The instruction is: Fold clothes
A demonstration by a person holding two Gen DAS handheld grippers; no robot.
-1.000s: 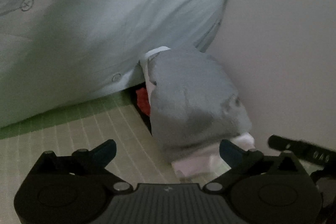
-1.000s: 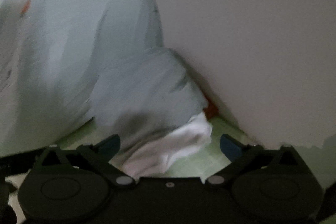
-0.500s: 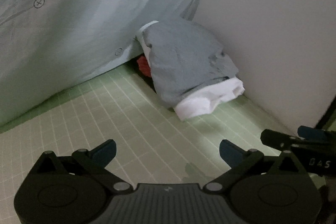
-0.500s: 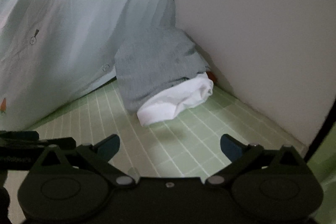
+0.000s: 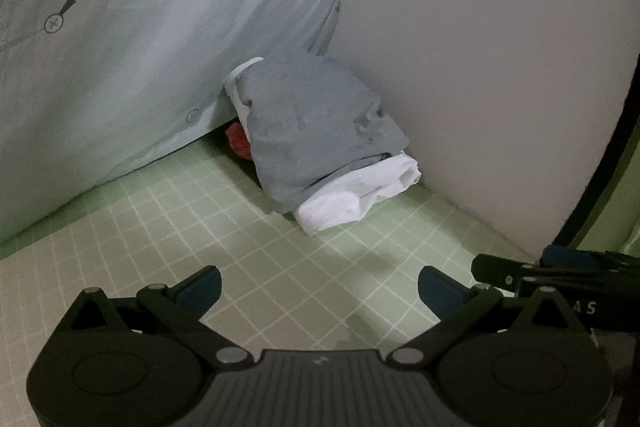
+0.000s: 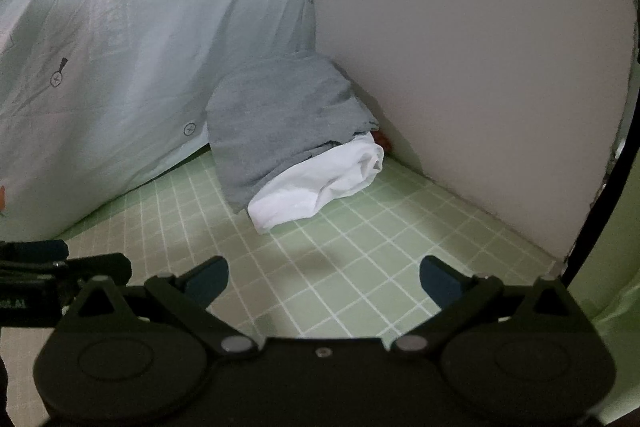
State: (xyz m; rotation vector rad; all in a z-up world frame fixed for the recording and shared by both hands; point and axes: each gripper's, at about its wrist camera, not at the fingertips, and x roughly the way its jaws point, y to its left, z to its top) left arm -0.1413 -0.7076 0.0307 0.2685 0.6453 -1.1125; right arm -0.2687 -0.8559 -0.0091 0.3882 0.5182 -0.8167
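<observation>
I see folded clothes stack (image 5: 320, 131) on gridded mat (image 5: 248, 227), in corner between quilt (image 5: 160, 27) at left and wall (image 5: 480, 67) at right. My grippers hang apart before it, right gripper (image 6: 324, 279) beside left gripper (image 5: 320, 287).

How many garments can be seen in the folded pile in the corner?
3: a grey garment on top, a white garment under it, and a red garment mostly hidden behind. More may be hidden underneath.
</observation>
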